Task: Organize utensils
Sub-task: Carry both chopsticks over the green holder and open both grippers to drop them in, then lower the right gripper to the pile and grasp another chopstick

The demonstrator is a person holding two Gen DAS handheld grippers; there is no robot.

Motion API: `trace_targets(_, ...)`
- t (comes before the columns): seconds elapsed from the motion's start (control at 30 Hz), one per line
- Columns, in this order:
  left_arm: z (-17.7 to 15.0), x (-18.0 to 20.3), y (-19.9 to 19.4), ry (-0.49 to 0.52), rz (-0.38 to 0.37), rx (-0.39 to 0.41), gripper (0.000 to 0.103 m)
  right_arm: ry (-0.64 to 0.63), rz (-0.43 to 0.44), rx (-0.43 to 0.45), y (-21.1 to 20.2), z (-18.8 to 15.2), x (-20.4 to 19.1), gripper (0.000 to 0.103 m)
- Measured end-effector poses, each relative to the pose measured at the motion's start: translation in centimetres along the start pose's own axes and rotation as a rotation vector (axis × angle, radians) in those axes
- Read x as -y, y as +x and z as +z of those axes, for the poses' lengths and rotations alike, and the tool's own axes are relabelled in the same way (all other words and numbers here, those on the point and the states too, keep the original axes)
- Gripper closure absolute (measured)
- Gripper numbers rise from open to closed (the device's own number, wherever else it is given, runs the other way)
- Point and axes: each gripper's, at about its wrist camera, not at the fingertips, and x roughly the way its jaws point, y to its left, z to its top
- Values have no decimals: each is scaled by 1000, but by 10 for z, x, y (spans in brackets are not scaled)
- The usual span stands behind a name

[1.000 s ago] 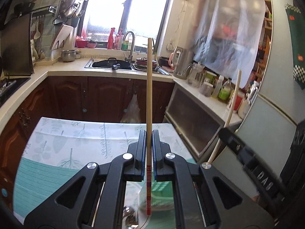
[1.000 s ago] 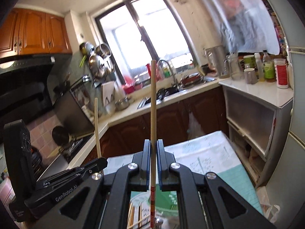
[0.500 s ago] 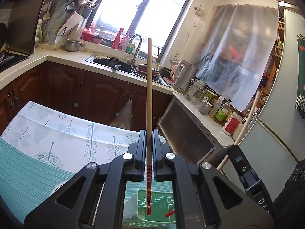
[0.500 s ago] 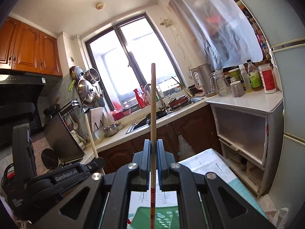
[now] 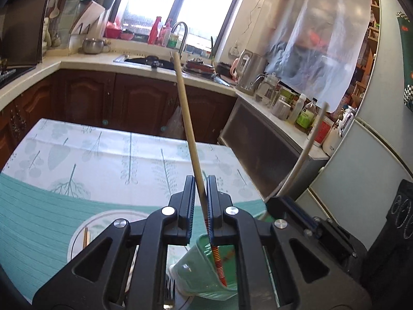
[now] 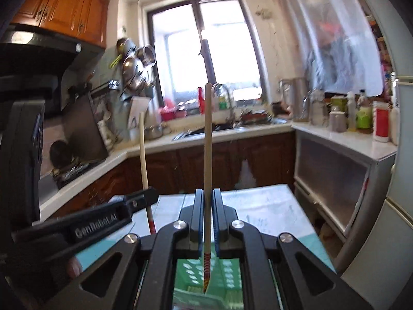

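Fingers' point(image 5: 188, 206) chopsticks point(image 5: 187, 129) in green holder point(image 5: 198, 276)

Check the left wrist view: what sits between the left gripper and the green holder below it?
Only the chopstick clamped in the left gripper; its red-banded end dips into the green holder.

From my left view, the green holder point(image 5: 204, 279) is half hidden behind my gripper's frame, and the plate point(image 5: 77, 235) and a fork point(image 5: 169, 293) are cut off likewise. My right view is motion-blurred; I can't read the counter bottles point(image 6: 361, 113), and the holder's bottom is out of frame.
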Motion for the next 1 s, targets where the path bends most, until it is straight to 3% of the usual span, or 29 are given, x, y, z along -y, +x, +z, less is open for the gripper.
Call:
trace_targets(0.2, -12, -4, -5, -2, -36, -145, 94, -113, 92, -177, 1, -16, -15, 97)
trace_targets(0.3, -19, -3, -11, 13, -25, -184, 75, -118, 102, -251, 5, -19, -18, 84)
trace_targets(0.33, -21, -2, -15, 14, -23, -185, 59, -111, 99, -258, 5, -19, -18, 76)
trace_targets(0.37, -22, -2, -19, 13, -15, -180, 49, -102, 95, -257, 3, -19, -17, 70)
trace_targets(0.43, -26, -3, -28, 13, -10, -174, 44, -86, 88, -239, -3, -17, -16, 63)
trace_targets(0.57, -27, -2, -44, 18, -4, -199, 43, -90, 70, -223, -13, -13, -18, 56)
trace_targets(0.8, -32, -11, -74, 0, 4, -227, 42, -106, 70, -238, -27, -14, -28, 55)
trace_targets(1.0, -24, -26, -71, -40, -4, -239, 42, -118, 60, -248, -30, -16, -36, 55)
